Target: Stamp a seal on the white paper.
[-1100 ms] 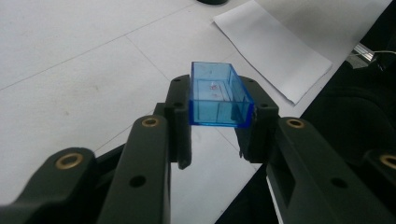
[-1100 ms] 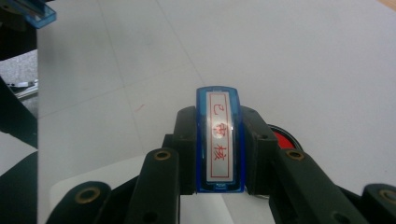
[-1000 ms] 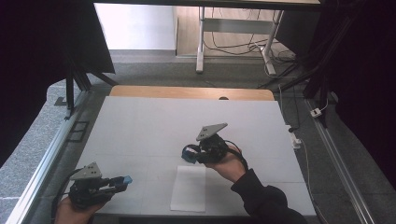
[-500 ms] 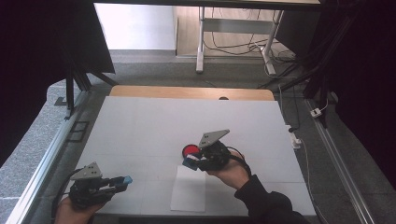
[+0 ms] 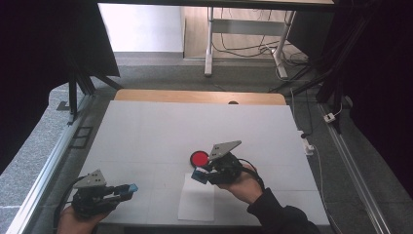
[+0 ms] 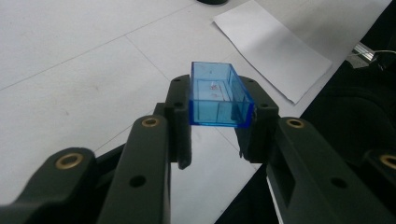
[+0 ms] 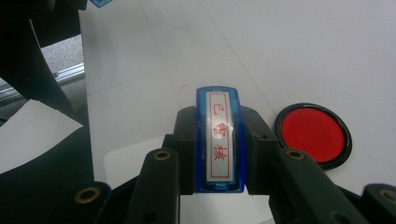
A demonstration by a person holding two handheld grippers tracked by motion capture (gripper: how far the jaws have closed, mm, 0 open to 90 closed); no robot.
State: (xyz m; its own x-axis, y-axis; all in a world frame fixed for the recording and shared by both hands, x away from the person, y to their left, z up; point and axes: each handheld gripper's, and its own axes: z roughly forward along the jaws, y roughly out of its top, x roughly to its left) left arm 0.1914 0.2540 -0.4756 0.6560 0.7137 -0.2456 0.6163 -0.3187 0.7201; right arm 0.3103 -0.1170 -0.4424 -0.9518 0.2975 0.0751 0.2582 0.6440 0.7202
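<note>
White bench near its front edge: right gripper fingers clenched on blue stamp, long axis along them, red ink pad just beyond and paper sheet beneath; left gripper clamping blue cap, farther off.

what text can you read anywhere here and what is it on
"已审核" in red characters inside a red frame, on the white face of the blue stamp clamped in the right gripper.
Faint red marks show through the blue cap held by the left gripper: too blurred to read.
The red ink pad and the sheet of paper bear no text that I can see.
</note>
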